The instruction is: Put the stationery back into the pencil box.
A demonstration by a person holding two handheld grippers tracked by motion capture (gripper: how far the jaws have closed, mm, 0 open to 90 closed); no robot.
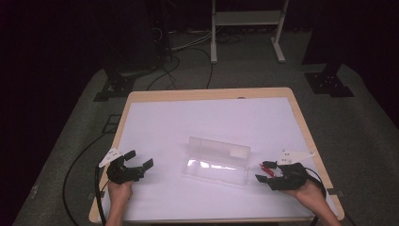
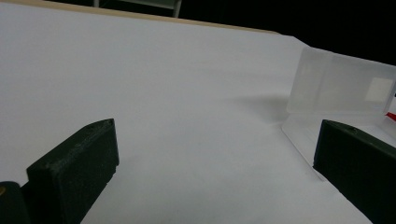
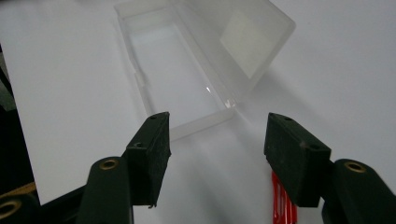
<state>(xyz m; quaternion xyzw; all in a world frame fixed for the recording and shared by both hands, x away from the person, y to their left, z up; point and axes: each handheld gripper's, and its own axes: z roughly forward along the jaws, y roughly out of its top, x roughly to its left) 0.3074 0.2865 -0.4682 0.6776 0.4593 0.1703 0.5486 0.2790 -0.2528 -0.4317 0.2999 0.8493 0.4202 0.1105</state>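
A clear plastic box (image 1: pixel 215 168) lies open in the middle of the white sheet, its lid (image 1: pixel 219 149) standing up at the far side. It is empty in the right gripper view, where the box (image 3: pixel 180 65) sits just ahead of the jaws. My right gripper (image 1: pixel 263 171) is open to the right of the box, nothing between its jaws (image 3: pixel 218 123). A small red object (image 1: pixel 269 166) lies on the sheet beside it, partly hidden under one jaw (image 3: pixel 284 201). My left gripper (image 1: pixel 139 159) is open to the left of the box, jaws wide (image 2: pixel 217 128), box end (image 2: pixel 341 88) ahead at right.
The wooden table (image 1: pixel 207 94) is covered by a white sheet (image 1: pixel 207 122) with wide bare room behind and to both sides of the box. Cables (image 1: pixel 84 160) trail on the floor at left. A metal stand (image 1: pixel 247 28) is beyond the table.
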